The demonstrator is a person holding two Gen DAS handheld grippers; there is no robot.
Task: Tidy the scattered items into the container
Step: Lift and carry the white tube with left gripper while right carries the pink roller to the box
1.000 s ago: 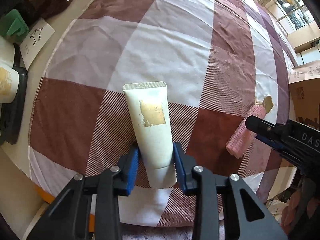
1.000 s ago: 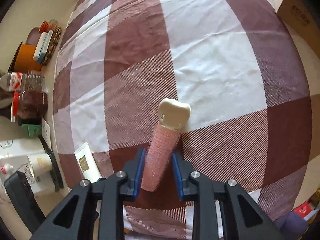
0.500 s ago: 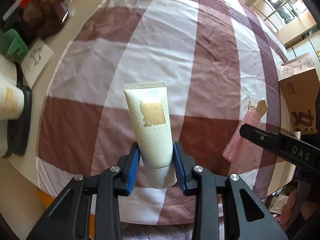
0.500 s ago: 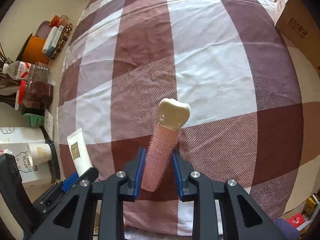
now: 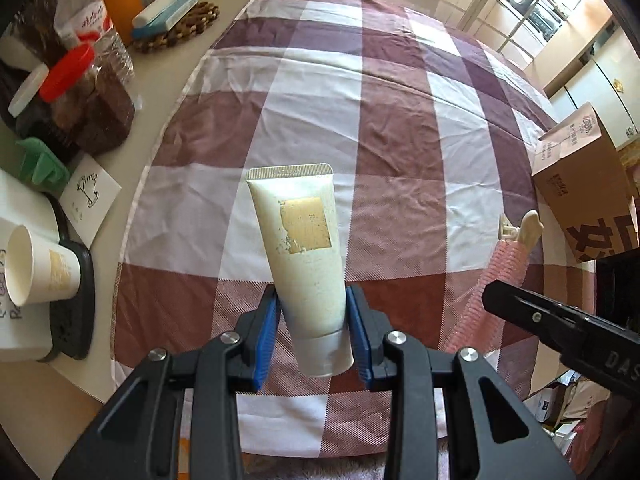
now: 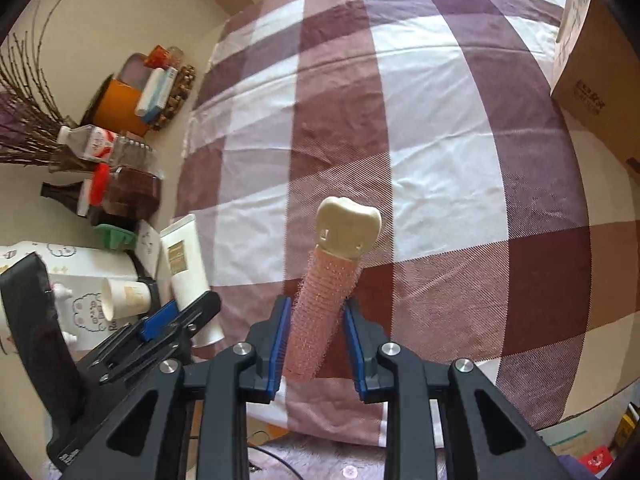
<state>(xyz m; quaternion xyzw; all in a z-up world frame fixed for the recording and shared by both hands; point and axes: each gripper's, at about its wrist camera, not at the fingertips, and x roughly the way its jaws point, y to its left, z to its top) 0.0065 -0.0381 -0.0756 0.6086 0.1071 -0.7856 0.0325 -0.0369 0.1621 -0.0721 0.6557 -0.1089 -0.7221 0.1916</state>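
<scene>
My left gripper (image 5: 312,332) is shut on a cream tube (image 5: 302,248) with a gold label, held above the checked cloth, cap end toward me. My right gripper (image 6: 316,336) is shut on a pink hair roller (image 6: 320,312) with a cream tooth-shaped clip (image 6: 347,226) at its far end, also lifted. The roller also shows in the left wrist view (image 5: 492,288), at the right. The tube also shows in the right wrist view (image 6: 184,268), at the left. A cardboard box (image 5: 580,184) stands at the table's right side.
The purple-and-white checked cloth (image 5: 360,100) covers the table. Along the left edge stand a red-lidded jar (image 5: 92,104), a water bottle (image 5: 88,20), an orange cup (image 5: 120,0), a wicker coaster with a blue-white pack (image 5: 176,20) and a paper cup (image 5: 36,268) on a black tray.
Both grippers have risen from the cloth with the tube and the roller held in them. More of the table and its left-edge clutter has come into view.
</scene>
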